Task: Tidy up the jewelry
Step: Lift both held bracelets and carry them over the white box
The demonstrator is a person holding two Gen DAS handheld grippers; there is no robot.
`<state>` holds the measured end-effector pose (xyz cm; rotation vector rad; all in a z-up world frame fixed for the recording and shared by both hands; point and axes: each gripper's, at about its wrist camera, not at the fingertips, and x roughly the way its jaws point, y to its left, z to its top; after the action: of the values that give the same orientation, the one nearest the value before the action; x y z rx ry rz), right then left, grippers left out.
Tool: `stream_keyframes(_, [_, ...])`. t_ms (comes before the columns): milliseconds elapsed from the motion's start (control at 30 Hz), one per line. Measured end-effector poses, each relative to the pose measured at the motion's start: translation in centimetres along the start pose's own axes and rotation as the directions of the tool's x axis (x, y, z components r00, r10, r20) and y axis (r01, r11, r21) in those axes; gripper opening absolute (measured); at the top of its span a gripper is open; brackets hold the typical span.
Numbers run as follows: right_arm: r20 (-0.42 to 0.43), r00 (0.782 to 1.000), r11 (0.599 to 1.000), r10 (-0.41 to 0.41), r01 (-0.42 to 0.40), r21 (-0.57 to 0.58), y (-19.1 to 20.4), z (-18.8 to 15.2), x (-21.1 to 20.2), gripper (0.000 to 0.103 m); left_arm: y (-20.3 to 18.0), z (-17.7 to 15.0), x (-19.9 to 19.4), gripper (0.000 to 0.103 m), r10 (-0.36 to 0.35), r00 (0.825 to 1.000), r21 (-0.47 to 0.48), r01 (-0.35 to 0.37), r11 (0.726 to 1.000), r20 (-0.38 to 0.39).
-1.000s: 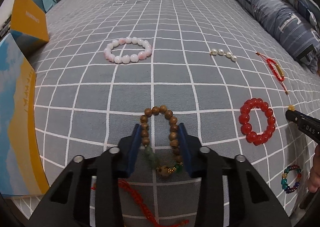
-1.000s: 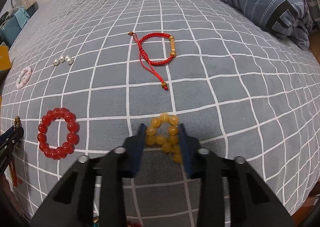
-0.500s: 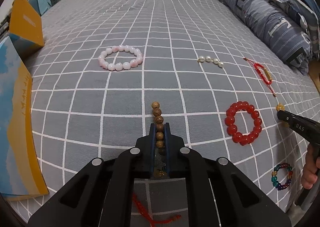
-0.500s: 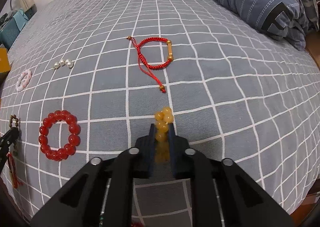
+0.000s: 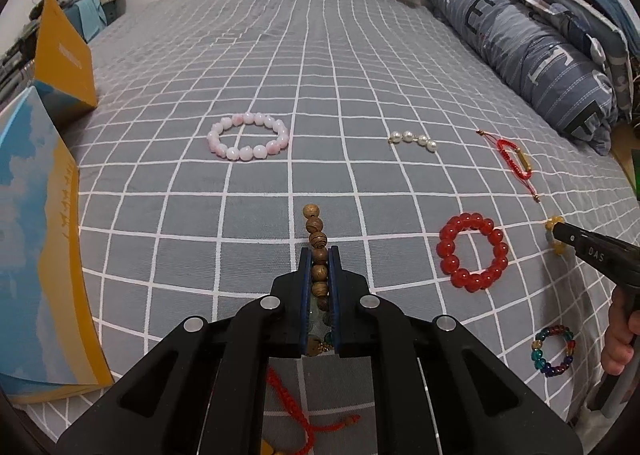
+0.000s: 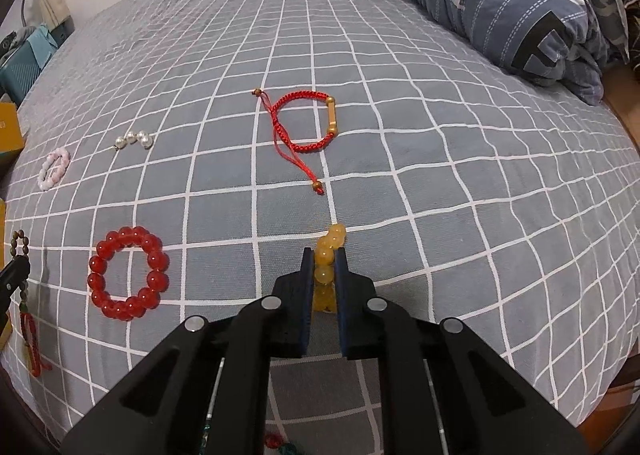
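Note:
My left gripper (image 5: pixel 320 255) is shut on a brown wooden bead bracelet (image 5: pixel 315 239), squeezed flat and held just above the grey checked bedspread (image 5: pixel 200 215); its red tassel (image 5: pixel 296 411) hangs below. My right gripper (image 6: pixel 323 255) is shut on a yellow bead bracelet (image 6: pixel 330 243), also pinched flat. The right gripper shows in the left wrist view (image 5: pixel 560 233). The left gripper (image 6: pixel 20 263) shows at the edge of the right wrist view.
On the bed lie a red bead bracelet (image 5: pixel 473 251), a pink bead bracelet (image 5: pixel 248 135), a short pearl strand (image 5: pixel 414 139), a red cord bracelet (image 6: pixel 306 125) and a small multicoloured bead ring (image 5: pixel 554 351). Yellow and blue boxes (image 5: pixel 36 235) stand at left. A pillow (image 5: pixel 532 51) lies at right.
Both grippers have closed from open onto their bracelets, pinching the loops flat, and have lifted slightly away from the bedspread.

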<state>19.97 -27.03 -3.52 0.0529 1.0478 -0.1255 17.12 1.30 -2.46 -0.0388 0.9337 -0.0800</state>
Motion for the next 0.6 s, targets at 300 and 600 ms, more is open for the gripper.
stream_keyframes(300, [0.035, 0.999, 1.000, 0.005, -0.005, -0.005, 0.6, -0.3, -1.8, 0.009, 0.0, -0.2, -1.7, 0.007, -0.004, 1.000, 0.007, 0.004, 1.000, 0.024])
stream_keyframes(600, [0.067, 0.998, 1.000, 0.008, -0.007, -0.010, 1.0, -0.7, -4.0, 0.009, 0.0, -0.3, -3.8, 0.007, -0.007, 0.998, 0.012, 0.007, 1.000, 0.055])
